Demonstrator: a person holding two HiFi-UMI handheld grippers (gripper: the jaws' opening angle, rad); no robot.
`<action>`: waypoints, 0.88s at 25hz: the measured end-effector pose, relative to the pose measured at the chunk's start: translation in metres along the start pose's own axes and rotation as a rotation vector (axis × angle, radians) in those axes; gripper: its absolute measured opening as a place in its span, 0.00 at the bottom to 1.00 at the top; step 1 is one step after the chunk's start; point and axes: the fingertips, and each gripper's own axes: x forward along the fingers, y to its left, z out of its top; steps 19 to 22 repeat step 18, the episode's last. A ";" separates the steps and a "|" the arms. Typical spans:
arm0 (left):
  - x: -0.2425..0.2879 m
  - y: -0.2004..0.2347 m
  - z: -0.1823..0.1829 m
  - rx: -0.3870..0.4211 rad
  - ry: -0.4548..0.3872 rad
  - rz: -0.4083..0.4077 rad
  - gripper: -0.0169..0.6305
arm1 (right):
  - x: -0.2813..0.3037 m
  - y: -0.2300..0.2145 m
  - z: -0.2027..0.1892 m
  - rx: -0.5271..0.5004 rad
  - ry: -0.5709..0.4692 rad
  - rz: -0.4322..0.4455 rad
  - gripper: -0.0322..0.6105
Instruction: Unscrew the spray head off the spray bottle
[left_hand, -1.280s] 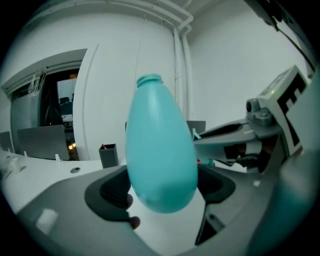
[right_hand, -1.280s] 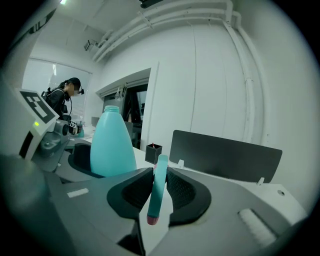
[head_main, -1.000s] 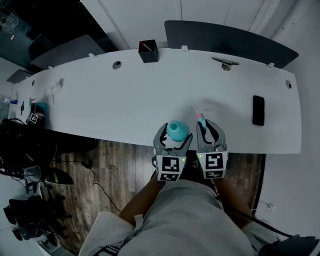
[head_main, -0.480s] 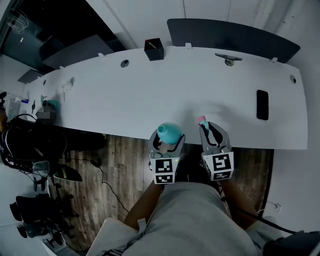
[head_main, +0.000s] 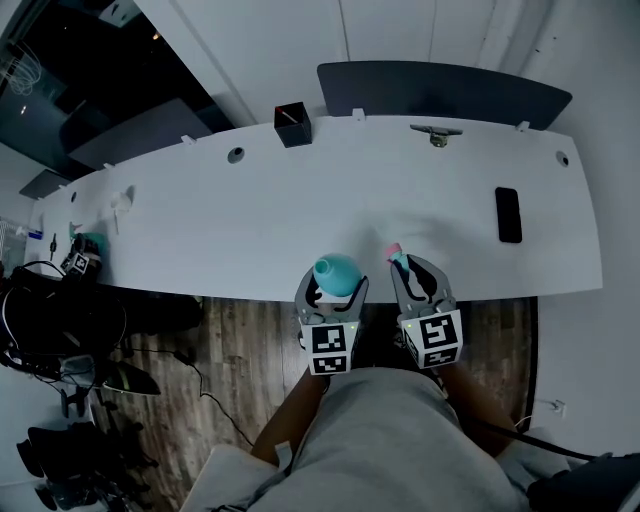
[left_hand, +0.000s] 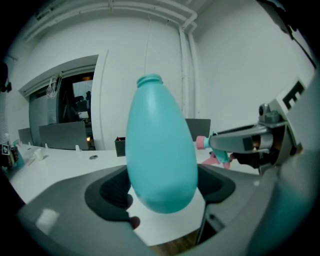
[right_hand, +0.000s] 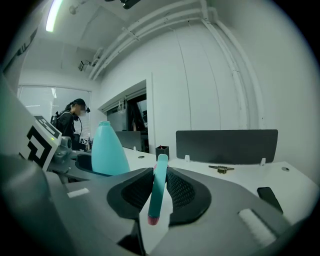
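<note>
The left hand-held gripper (head_main: 332, 292) has its jaws set wide around the belly of the turquoise spray bottle (left_hand: 160, 150). Its pads press both sides and hold the bottle upright above the near edge of the white surface (head_main: 250, 210). The bottle's threaded neck is bare. Just to the right, apart from the bottle, the right hand-held gripper (head_main: 413, 280) is closed narrow on the spray head (right_hand: 160, 182), whose pink end pokes past the jaw tips. Further right, a black phone (head_main: 508, 214) lies flat on the surface.
</note>
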 end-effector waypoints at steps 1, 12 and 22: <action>0.001 0.000 0.001 0.000 -0.001 -0.006 0.65 | 0.000 -0.001 0.000 -0.001 0.003 -0.006 0.18; 0.004 0.002 0.003 0.020 -0.004 -0.021 0.65 | 0.002 0.008 0.005 -0.019 -0.002 0.002 0.18; 0.002 -0.001 0.002 0.013 -0.014 -0.029 0.65 | 0.002 0.008 0.001 -0.021 0.007 0.002 0.18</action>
